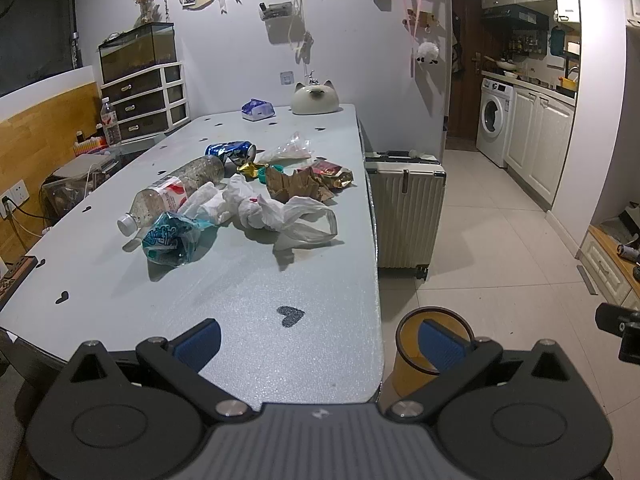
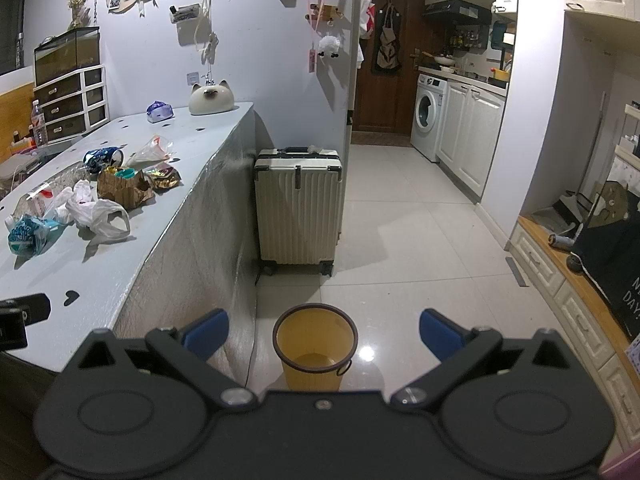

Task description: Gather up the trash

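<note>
Trash lies in a heap on the pale table (image 1: 248,292): a clear plastic bottle (image 1: 176,192), a teal wrapper (image 1: 168,240), a white plastic bag (image 1: 280,216), a crushed blue can (image 1: 232,152), torn brown cardboard (image 1: 296,188) and a shiny snack packet (image 1: 332,172). A yellow bin (image 2: 316,348) stands on the floor by the table's near corner, seen also in the left wrist view as the bin (image 1: 408,360). My left gripper (image 1: 320,340) hovers open over the table's near edge. My right gripper (image 2: 324,336) is open above the bin, holding nothing.
A cream suitcase (image 2: 298,208) stands against the table's side. A cat-shaped ornament (image 1: 314,98) and a tissue pack (image 1: 258,110) sit at the table's far end. Drawers (image 1: 144,100) stand at the left. White cabinets (image 2: 472,136) and a washing machine (image 2: 430,116) line the tiled floor.
</note>
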Demonstrator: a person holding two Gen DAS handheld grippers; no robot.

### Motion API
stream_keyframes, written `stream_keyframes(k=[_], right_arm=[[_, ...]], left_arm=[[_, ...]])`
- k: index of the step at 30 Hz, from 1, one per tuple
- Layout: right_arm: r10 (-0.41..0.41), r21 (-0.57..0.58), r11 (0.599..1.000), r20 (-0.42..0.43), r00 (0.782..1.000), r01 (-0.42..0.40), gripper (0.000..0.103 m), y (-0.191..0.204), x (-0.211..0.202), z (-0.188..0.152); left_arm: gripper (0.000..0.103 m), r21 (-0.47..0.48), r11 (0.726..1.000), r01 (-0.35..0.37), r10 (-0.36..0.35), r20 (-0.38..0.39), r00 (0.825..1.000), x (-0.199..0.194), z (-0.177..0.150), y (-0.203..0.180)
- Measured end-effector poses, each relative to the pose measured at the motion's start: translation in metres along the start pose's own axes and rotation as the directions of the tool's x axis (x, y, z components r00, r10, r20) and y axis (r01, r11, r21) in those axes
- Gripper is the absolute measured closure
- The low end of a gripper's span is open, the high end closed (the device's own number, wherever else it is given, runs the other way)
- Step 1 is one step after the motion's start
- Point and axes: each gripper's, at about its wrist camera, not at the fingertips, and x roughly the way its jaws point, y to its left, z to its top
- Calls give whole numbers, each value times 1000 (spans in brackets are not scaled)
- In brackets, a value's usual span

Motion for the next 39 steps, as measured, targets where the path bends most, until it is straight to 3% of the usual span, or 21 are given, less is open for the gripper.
stream_keyframes(k=[39], right_arm=[[-1,1,1000,1,1000,1,0,-1,0,0]], left_arm=[[0,1,1000,1,-1,6,1000,-3,10,-1]])
